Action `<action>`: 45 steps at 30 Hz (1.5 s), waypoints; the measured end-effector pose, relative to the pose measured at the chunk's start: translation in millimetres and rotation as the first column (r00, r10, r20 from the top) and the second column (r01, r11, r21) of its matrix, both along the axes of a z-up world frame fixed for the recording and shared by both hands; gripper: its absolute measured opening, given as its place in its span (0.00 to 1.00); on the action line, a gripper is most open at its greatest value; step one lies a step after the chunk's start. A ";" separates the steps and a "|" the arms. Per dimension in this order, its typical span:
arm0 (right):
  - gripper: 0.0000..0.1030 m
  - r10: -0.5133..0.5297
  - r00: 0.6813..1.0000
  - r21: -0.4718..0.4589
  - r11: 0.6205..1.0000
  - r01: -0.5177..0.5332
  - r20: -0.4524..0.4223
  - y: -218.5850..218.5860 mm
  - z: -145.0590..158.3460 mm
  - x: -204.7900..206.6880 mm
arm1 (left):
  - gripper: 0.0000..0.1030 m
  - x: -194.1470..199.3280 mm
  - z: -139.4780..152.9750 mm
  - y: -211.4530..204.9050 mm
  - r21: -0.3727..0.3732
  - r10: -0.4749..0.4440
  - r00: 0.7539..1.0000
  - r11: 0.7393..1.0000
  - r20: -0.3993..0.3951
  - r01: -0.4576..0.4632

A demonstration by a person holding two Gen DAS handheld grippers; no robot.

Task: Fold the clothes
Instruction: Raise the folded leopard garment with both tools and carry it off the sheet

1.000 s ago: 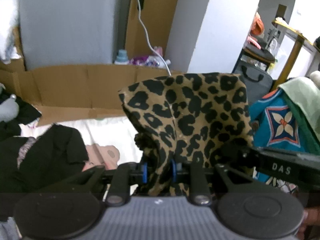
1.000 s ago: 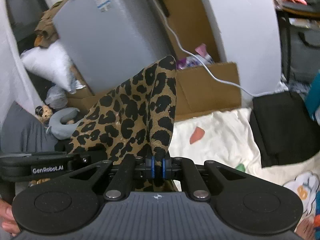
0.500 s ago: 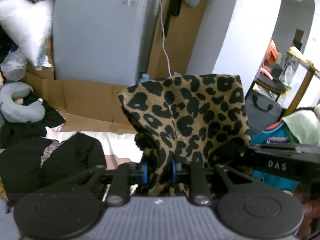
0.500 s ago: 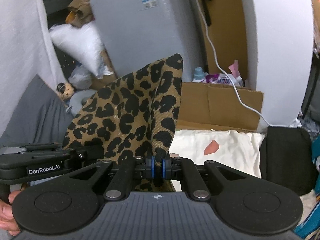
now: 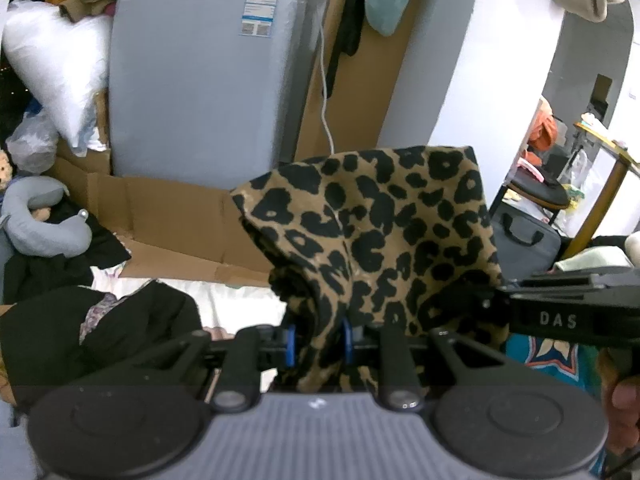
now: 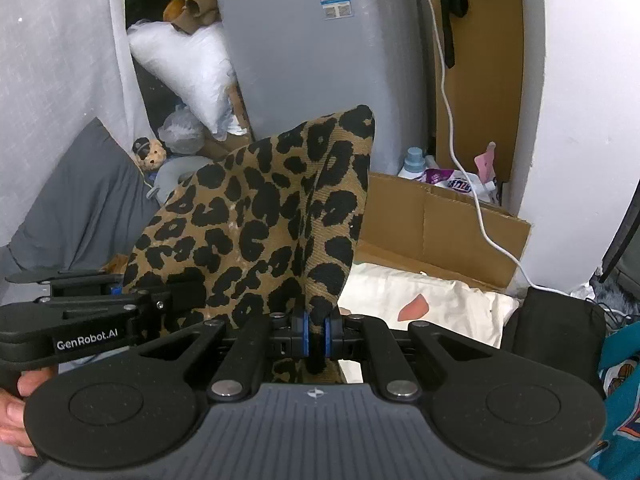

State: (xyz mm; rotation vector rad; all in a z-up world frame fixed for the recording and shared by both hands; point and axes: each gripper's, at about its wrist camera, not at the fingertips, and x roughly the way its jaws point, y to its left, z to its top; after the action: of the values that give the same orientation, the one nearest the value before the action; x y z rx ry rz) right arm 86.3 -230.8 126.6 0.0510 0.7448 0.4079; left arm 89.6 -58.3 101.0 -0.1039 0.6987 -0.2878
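Note:
A leopard-print garment (image 5: 384,232) is held up in the air between both grippers. My left gripper (image 5: 318,346) is shut on a bunched corner of it, the cloth rising above the blue pads. My right gripper (image 6: 316,334) is shut on another edge of the same leopard-print garment (image 6: 272,220), which stands up in a fold above its jaws. Each gripper shows in the other's view: the right gripper's side (image 5: 560,316) at the right, the left gripper's side (image 6: 88,320) at the left. The garment's lower part hangs out of sight below.
A white bed sheet (image 6: 432,296) lies below, with black clothes (image 5: 96,320) at the left and a black bag (image 6: 560,320) at the right. Behind stand a grey appliance (image 5: 208,80), cardboard (image 6: 440,220), a white cable (image 6: 460,140) and a white pillow (image 5: 52,64). Teal patterned cloth (image 5: 560,360) lies right.
Both grippers have lifted and tilted upward with the leopard-print garment; more of the grey appliance and wall shows and less of the bed. Both grips are unchanged.

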 end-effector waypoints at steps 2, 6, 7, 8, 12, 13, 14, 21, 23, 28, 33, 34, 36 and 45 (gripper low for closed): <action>0.06 -0.008 1.000 0.003 1.000 0.008 0.002 -6.5 -0.8 1.8 | 0.22 1.7 -0.6 -5.2 -0.001 -0.009 1.000 1.000 0.002 0.009; 0.06 -0.036 0.999 0.013 0.999 0.036 0.002 -22.3 -0.6 4.3 | 0.22 6.7 -2.0 -15.0 -0.004 -0.034 0.999 0.999 -0.001 0.034; 0.06 -0.042 0.999 0.013 0.999 0.042 0.003 -26.3 -0.4 4.6 | 0.22 8.2 -2.0 -17.8 -0.002 -0.042 0.999 0.999 0.000 0.042; 0.06 -0.048 0.999 0.013 0.999 0.048 0.004 -30.3 -0.3 4.9 | 0.22 9.8 -2.0 -20.7 0.000 -0.050 0.999 0.999 0.001 0.050; 0.06 -0.089 0.996 0.024 0.996 0.089 -0.008 -50.5 -5.6 11.0 | 0.22 16.4 -5.9 -36.9 0.019 -0.084 0.996 0.996 -0.001 0.084; 0.06 -0.097 0.995 0.025 0.995 0.097 -0.010 -55.5 -7.9 13.7 | 0.22 18.8 -7.8 -41.0 0.022 -0.092 0.996 0.996 -0.002 0.092; 0.06 -0.103 0.995 0.026 0.994 0.104 -0.012 -60.4 -10.2 16.5 | 0.22 22.4 -11.1 -44.9 0.021 -0.098 0.995 0.995 -0.003 0.098; 0.06 -0.130 0.991 -0.010 0.991 0.130 -0.019 -87.8 -35.0 46.7 | 0.22 52.7 -41.0 -73.3 0.017 -0.115 0.993 0.993 -0.026 0.116; 0.06 -0.153 0.988 0.004 0.988 0.153 -0.027 -96.5 -45.9 56.8 | 0.22 59.2 -49.9 -82.0 0.022 -0.120 0.992 0.992 -0.030 0.121; 0.06 -0.160 0.987 -0.014 0.987 0.159 -0.030 -115.4 -75.7 73.5 | 0.22 75.2 -72.3 -103.9 0.035 -0.133 0.990 0.990 -0.041 0.134; 0.06 -0.178 0.983 -0.021 0.984 0.178 -0.032 -135.0 -100.2 79.1 | 0.22 88.9 -94.1 -123.6 0.027 -0.155 0.986 0.987 -0.052 0.157; 0.06 -0.182 0.983 -0.023 0.983 0.181 -0.032 -139.0 -105.1 80.3 | 0.22 90.7 -98.0 -127.6 0.023 -0.162 0.985 0.986 -0.054 0.164; 0.06 -0.190 0.981 -0.025 0.982 0.189 -0.032 -146.8 -114.9 82.5 | 0.22 93.1 -104.4 -137.8 0.021 -0.177 0.982 0.984 -0.057 0.179; 0.06 -0.229 0.973 -0.071 0.971 0.227 -0.023 -182.6 -155.6 88.6 | 0.22 111.4 -137.8 -181.7 0.017 -0.259 0.963 0.965 -0.076 0.261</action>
State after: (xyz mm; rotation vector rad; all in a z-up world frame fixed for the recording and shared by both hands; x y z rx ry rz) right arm 175.0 -413.4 -29.0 0.0788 0.7734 0.1627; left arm 201.0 -240.0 -36.8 0.0039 0.7899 -0.5288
